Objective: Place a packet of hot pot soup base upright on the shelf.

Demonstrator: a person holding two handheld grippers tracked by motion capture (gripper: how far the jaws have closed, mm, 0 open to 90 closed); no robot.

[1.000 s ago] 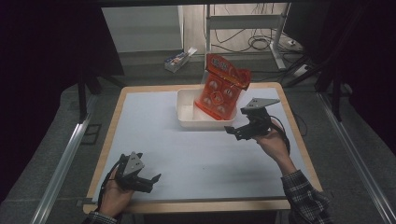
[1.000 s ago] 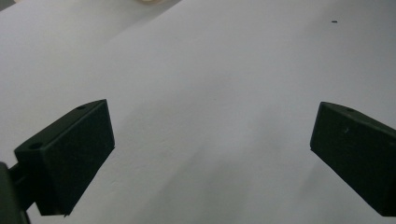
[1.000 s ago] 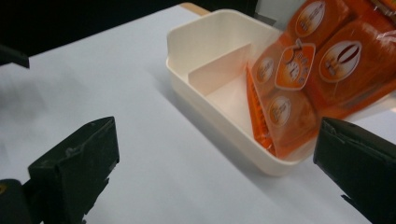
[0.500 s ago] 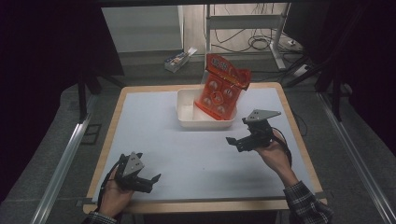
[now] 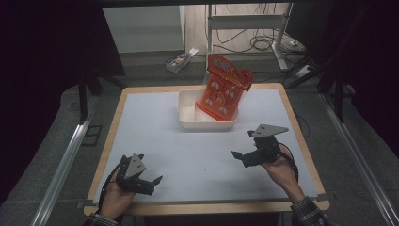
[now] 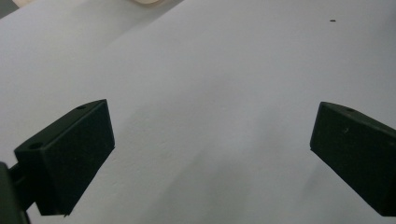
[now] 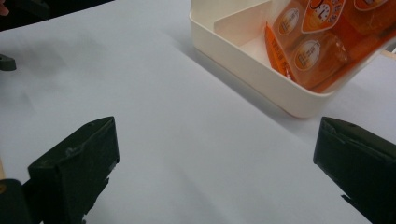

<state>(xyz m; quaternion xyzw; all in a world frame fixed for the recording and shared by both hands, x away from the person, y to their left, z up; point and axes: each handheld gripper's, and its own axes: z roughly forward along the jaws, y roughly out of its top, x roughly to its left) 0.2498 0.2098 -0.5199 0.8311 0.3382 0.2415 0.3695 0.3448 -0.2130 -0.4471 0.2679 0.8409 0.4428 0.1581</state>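
Observation:
An orange snack bag [image 5: 223, 89] stands tilted in the right compartment of a white divided bin [image 5: 207, 125] at the table's far middle. In the right gripper view the bag [image 7: 317, 42] leans over the bin's [image 7: 243, 70] far edge. My right gripper [image 5: 239, 157] hovers open in front of the bin, to its right and a good gap from it, with nothing between its jaws [image 7: 215, 172]. At the near left corner my left gripper [image 5: 154, 182] rests open over bare table [image 6: 212, 158].
A pale mat [image 5: 188, 155] covers the wooden table [image 5: 207, 206], with free room between the grippers. Beyond the far edge a small box [image 5: 179, 59] lies on the floor, near cables and a metal frame [image 5: 277, 28]. The bin's left compartment [image 5: 190, 113] holds nothing.
My right gripper has drawn back from beside the bag and bin toward the near edge, jaws open. The bag stays in the bin. The left gripper has not moved.

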